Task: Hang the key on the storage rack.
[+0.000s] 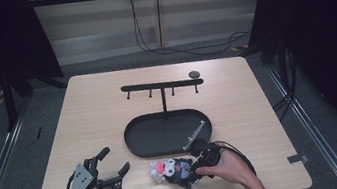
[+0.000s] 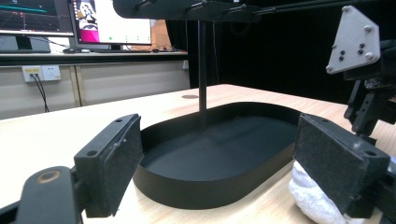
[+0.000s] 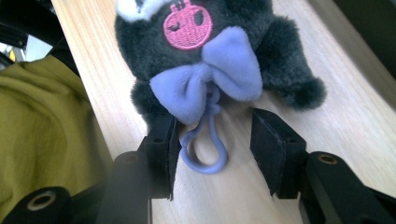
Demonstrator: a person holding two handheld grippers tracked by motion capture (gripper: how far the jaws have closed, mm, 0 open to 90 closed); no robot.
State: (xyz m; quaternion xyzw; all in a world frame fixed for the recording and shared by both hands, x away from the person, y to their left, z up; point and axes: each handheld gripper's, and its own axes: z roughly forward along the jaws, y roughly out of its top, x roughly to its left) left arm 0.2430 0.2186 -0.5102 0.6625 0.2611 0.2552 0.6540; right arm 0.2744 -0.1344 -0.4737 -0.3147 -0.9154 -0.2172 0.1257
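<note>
- Right gripper view: the right gripper [image 3: 212,156] stands about half open over the table [image 3: 345,116], its two black pads on either side of a lilac loop [image 3: 205,151] without pressing on it.
- The loop hangs from the lilac bow [image 3: 219,77] of a dark plush [image 3: 252,42] with a pink embroidered patch; the plush lies on the wood just past the pads.
- An olive sleeve [image 3: 42,126] shows at the left edge of that view.
- High view: the right gripper [image 1: 194,164], held in a hand, meets the dark plush [image 1: 176,168] near the table's front edge, with a pink and white plush [image 1: 157,171] touching it on the left.
- The left gripper [image 1: 115,163] lies well apart to the left, jaws wide and holding nothing.
- Just behind the toys sits a black oval tray [image 1: 135,140], from which a post rises to a hook bar [image 1: 160,84].
- Left gripper view: the left gripper [image 2: 224,163] frames the tray [image 2: 205,186] between its spread pads, with a white plush [image 2: 313,198] by the right pad.
</note>
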